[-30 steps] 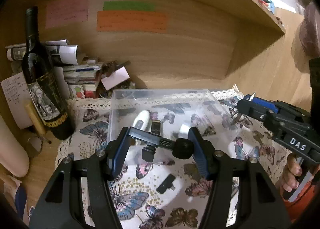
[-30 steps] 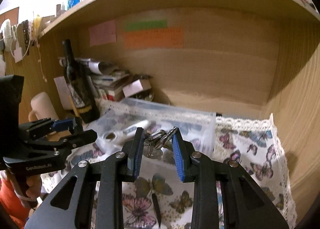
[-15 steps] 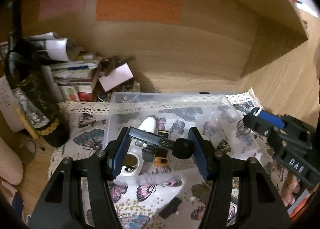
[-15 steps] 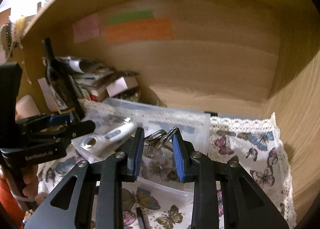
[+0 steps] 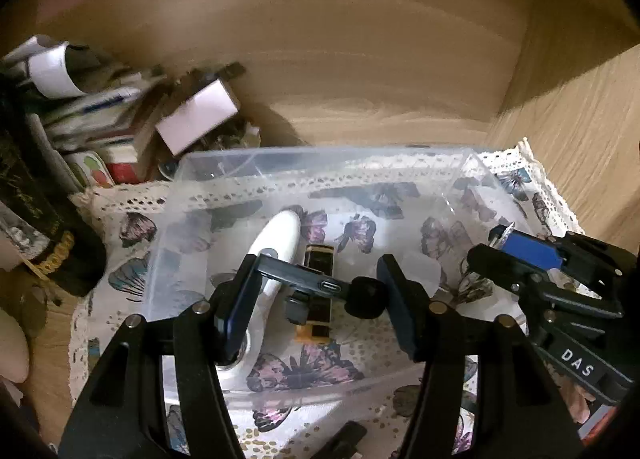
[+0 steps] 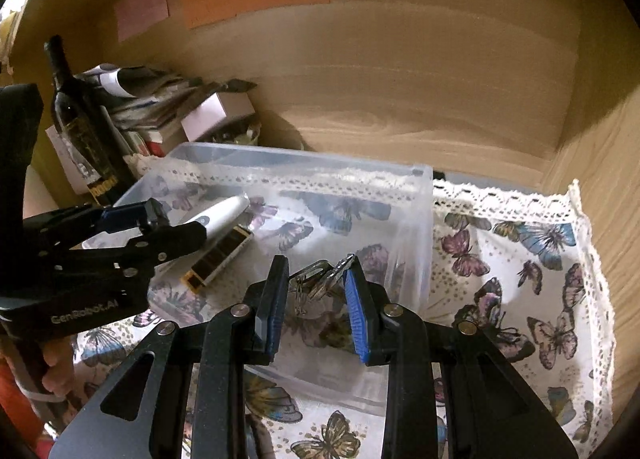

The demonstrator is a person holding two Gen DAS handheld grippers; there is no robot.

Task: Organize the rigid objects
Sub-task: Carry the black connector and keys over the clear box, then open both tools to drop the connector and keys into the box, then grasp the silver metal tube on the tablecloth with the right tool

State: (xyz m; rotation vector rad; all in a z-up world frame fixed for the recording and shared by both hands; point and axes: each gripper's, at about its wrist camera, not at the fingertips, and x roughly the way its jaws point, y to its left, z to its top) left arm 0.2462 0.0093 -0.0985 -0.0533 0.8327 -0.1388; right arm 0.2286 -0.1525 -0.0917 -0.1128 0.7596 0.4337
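Left tongs (image 5: 316, 291): clenched on a dark phone mount (image 5: 320, 286), held crosswise between the two blue pads. The flat bar end meets the left pad; the round knob end presses the right pad. The mount hangs above the interior of the clear plastic bin (image 5: 320, 163).

Below and just ahead of the left tongs, on the bin floor: a white pen-shaped device (image 5: 280, 237), lying lengthwise and partly hidden behind the left finger. Just to its right, a black-and-yellow rectangular gadget (image 5: 318, 259), close alongside; whether the two touch cannot be told. The mount crosses over both.

Seen from the right wrist, the left tongs (image 6: 168, 229) reach in from the left over the same bin (image 6: 304, 163), with the white device (image 6: 224, 211) and the rectangular gadget (image 6: 218, 259) directly beyond their tips.

Right tongs (image 6: 316, 299): gripping a bunch of metal keys (image 6: 320, 279) near the fingertips, the keys sticking up and forward between the blue pads. The bunch sits over the right-hand part of the bin, inside its right wall.

Right of the right tongs: butterfly-print cloth (image 6: 520, 259) with a lace edge, lying under the bin and running to the wooden side wall.

Far left, beyond the left tongs: a dark wine bottle (image 6: 80, 127), upright, beside stacked papers and boxes (image 6: 160, 107).
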